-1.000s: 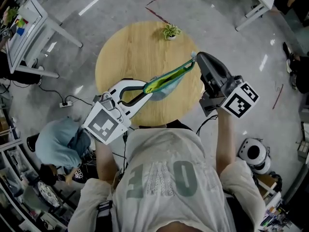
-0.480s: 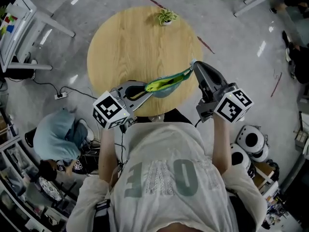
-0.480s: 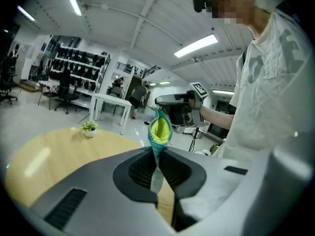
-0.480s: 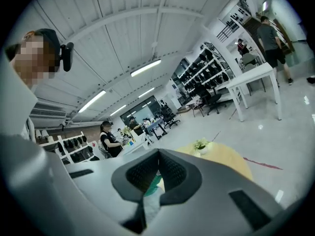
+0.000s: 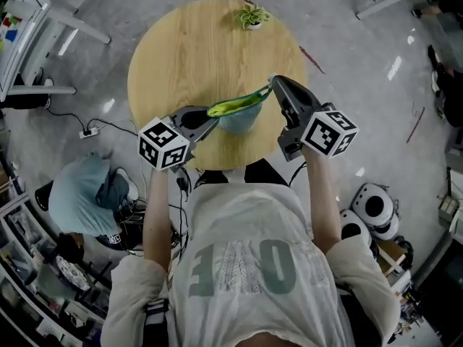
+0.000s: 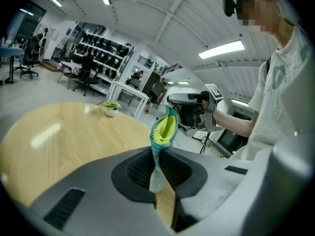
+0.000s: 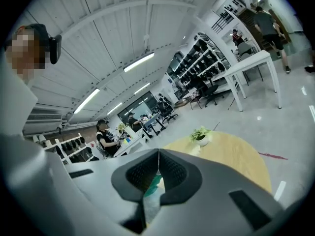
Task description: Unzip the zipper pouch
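Pouch first: zipper pouch (image 5: 235, 111), teal with a yellow-green strip along its upper edge, hangs stretched in a shallow sag above the near part of the surface (image 5: 188, 56). No view settles whether its belly touches the wood. You can't tell whether the zipper is run open either, though in the left gripper view the yellow-green reads as a slot between teal edges.

Your left tool (image 5: 210, 120) sits over the surface's near-left rim. Its jaws are closed narrow on the pouch's left end, with a thin fold of teal fabric pinched between them. Your right tool (image 5: 274, 87) is over the surface's near-right rim, jaws pressed to a bare line, with teal fabric caught low between them. In the head view its tip meets the pouch's right end.

Potted plant (image 5: 251, 16), small, in a white pot, stands at the surface's far rim, well apart from the pouch. Surface is round, pale wood grain.

Off the surface's near-left side, a person (image 5: 87, 204) in a pale blue top sits low on the grey floor (image 5: 347, 63). White-legged table (image 5: 43, 27) stands beyond the surface's far-left side.
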